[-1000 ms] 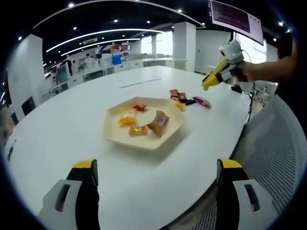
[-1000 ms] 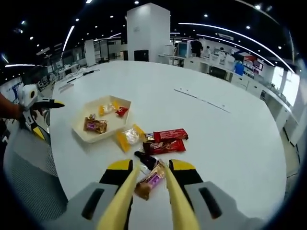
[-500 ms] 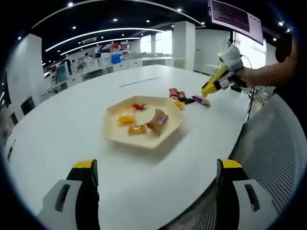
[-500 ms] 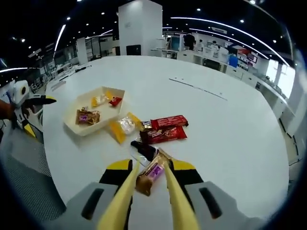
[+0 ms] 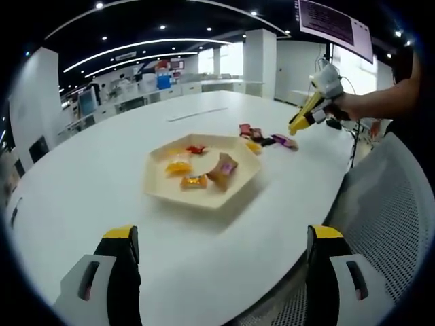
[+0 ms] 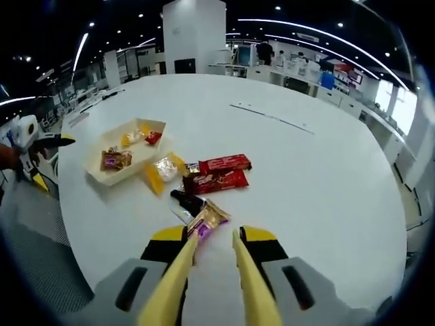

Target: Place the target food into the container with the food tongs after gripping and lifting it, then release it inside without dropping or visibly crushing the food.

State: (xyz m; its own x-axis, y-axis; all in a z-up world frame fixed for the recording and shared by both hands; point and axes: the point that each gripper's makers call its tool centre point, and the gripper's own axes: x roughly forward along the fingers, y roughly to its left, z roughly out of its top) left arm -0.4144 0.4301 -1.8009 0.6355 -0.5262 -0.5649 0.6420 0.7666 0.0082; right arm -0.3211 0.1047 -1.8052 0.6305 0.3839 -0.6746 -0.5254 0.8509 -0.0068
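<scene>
One white worktop [image 6: 326, 176] carries everything. Cream tray [image 6: 102, 173] at 10 o'clock in the right gripper view holds several wrapped sweets. Two red bars [image 6: 216, 173] lie centre. Brown-and-purple wrapped snack [image 6: 207, 219] lies flat just past the right tongs [image 6: 214, 248], which stand slightly spread, pinching nothing. Left tongs [image 5: 221, 248] spread wide, empty.

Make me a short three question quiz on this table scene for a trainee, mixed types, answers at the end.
1. True or false: the cream hexagonal tray already holds wrapped snacks.
2. The yellow tongs stand: A) clamped on the brown-and-purple wrapped snack, B) apart with nothing between them.
3. Fill in: the two red wrapped bars lie on the ____ round table.

Key: 1 true. 2 B. 3 white.
</scene>
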